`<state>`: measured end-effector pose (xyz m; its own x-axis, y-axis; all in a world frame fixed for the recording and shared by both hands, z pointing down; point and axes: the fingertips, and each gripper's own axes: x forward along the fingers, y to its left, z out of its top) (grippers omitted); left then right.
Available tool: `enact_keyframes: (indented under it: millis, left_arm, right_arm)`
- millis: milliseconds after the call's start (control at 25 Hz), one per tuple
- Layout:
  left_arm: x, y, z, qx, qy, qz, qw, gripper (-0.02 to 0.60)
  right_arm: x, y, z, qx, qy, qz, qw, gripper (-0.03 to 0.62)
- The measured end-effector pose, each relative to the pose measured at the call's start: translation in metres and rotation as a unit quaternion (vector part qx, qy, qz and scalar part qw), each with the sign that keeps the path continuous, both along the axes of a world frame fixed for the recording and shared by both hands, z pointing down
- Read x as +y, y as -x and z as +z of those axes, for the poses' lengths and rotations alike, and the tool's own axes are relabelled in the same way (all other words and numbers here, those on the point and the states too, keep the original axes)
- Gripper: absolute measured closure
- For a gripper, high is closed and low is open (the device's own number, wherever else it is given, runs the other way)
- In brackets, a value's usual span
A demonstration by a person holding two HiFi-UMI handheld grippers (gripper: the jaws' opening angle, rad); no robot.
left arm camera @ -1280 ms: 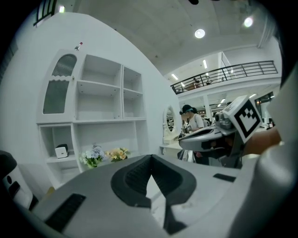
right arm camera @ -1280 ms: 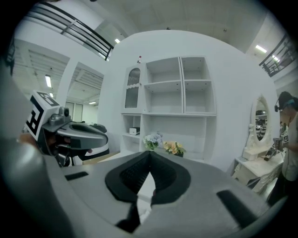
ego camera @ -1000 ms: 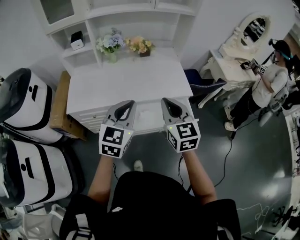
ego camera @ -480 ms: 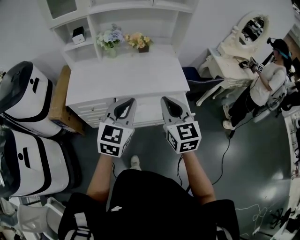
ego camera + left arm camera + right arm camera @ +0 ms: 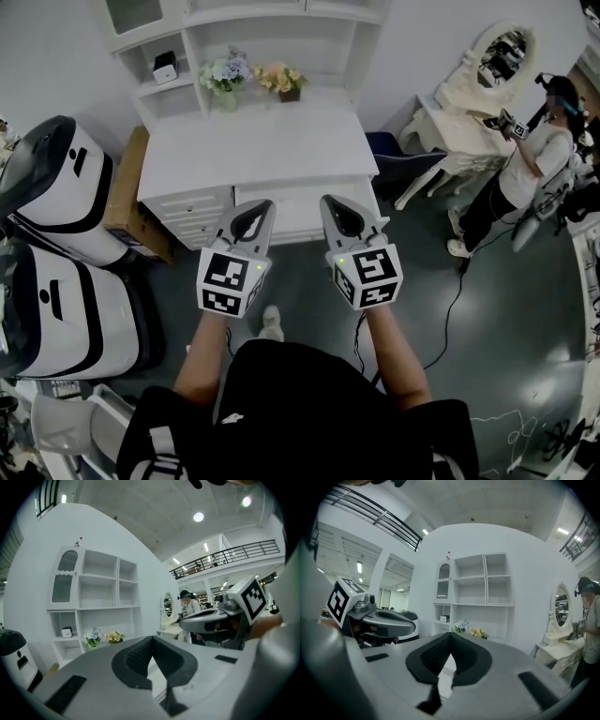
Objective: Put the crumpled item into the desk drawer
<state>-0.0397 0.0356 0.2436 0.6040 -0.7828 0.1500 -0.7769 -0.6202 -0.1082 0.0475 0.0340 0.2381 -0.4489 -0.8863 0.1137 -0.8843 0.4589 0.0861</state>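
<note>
Fingers (image 5: 136, 660) of left gripper (image 5: 152, 639) and right gripper (image 5: 451, 634) closed, empty | desk drawer (image 5: 298, 211) looks shut | risk: unseen crumpled item jams it.

The desk (image 5: 262, 150) looks smooth, white-painted wood; the dark floor (image 5: 506, 319) is glossy, the cardboard box (image 5: 127, 202) matt

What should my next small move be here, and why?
Probably just lower the left gripper and right gripper and stop. The drawer looks closed, flush with the front of the desk. Both grippers are shut with nothing between the jaws, and no crumpled item is in view.
</note>
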Motion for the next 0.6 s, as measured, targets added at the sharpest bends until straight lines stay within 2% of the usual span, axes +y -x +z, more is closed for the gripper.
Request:
enact_keyframes:
  millis: [280, 600]
  left_arm:
    - [0.029, -0.003, -0.001, 0.014, 0.003, -0.002, 0.9999, 0.575]
    - [0.052, -0.001, 0.001, 0.009, 0.000, -0.009, 0.9999, 0.575]
  right_arm:
    - [0.031, -0.005, 0.001, 0.001, 0.000, -0.005, 1.000, 0.599]
    - [0.054, -0.005, 0.002, 0.003, -0.003, -0.006, 1.000, 0.599]
